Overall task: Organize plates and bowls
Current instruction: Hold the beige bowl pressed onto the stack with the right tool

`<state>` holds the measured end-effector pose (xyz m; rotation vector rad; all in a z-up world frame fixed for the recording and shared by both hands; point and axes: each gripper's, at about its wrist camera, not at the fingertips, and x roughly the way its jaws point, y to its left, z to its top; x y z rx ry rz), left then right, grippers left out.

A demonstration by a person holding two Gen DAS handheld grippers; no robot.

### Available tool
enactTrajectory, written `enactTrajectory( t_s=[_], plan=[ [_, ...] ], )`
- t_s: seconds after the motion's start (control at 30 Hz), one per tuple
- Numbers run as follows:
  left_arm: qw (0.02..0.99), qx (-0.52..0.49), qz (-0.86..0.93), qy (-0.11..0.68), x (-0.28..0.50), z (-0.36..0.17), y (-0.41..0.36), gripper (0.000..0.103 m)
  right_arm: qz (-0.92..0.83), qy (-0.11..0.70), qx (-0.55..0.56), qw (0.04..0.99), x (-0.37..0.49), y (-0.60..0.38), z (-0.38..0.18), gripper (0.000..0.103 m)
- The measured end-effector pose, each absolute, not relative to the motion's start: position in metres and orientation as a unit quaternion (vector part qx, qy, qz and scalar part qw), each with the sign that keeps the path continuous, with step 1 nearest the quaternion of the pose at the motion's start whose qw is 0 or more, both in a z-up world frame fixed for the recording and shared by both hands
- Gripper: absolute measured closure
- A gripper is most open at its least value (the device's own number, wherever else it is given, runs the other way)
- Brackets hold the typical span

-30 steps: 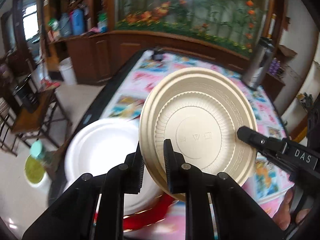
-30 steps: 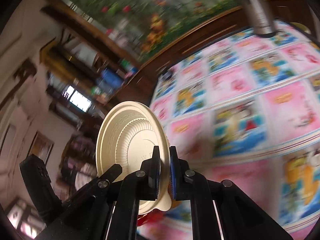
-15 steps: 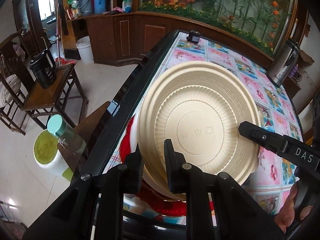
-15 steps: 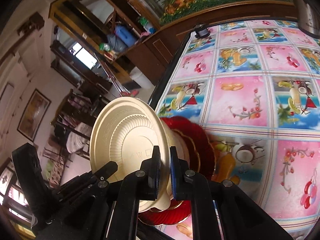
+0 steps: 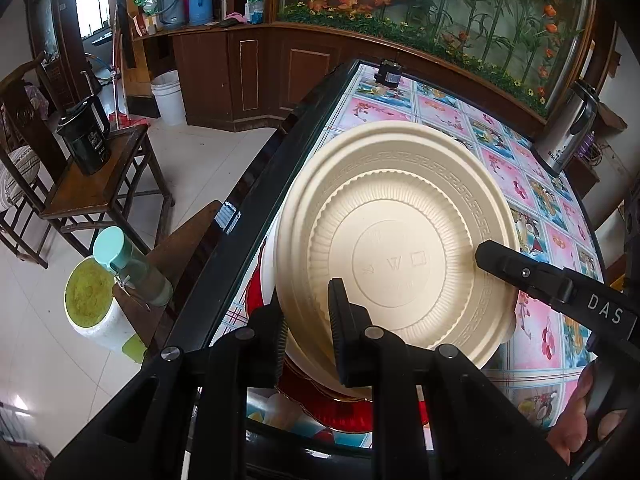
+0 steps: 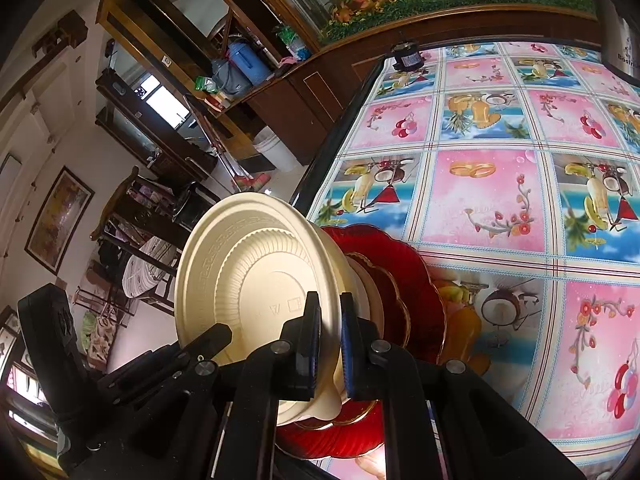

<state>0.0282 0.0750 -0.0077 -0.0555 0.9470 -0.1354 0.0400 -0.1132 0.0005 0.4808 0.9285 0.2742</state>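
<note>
A cream plate [image 5: 400, 240] [image 6: 248, 280] is held tilted, its ribbed underside facing both cameras. My left gripper [image 5: 308, 332] is shut on its near rim. My right gripper [image 6: 329, 340] is shut on the rim at the other side, and one of its fingers [image 5: 520, 272] shows in the left wrist view. Just behind the cream plate lies a paler dish [image 6: 362, 292], mostly hidden. Under that sit red plates with gold rims [image 6: 416, 292] [image 5: 348, 412] on the near left corner of the table [image 6: 488, 200].
The black table edge [image 5: 248, 208] drops to a tiled floor. Beside it stand a teal-capped bottle [image 5: 128, 268], a white tub of green stuff [image 5: 92, 304] and a wooden stool with a black jug [image 5: 86, 140]. A steel flask [image 5: 568, 132] and a small black device [image 6: 404, 56] sit on the far part of the table.
Both grippers have carried the cream plate across and down to the red plates at the table corner. Since the half-second frames it has hardly moved. Both grips stay unchanged.
</note>
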Motion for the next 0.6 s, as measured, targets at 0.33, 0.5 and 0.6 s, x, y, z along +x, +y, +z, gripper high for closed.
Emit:
enactTrajectory(
  t_s=[0.33,0.5,0.6],
  plan=[
    [0.895,-0.015,-0.057,0.443,0.0228,-0.0024,0.0739,0.086,0.137,0.440,0.233,0.856,0.0368,-0.1148,0.0046,0.094],
    [0.897,-0.012,-0.053,0.439,0.0210,-0.0016,0.0739,0.086,0.139,0.437,0.232,0.858,0.0365,-0.1146,0.0057,0.094],
    [0.897,-0.012,-0.053,0.438,0.0207,-0.0019,0.0743,0.086,0.140,0.438,0.233,0.857,0.0368,-0.1148,0.0050,0.094]
  ],
)
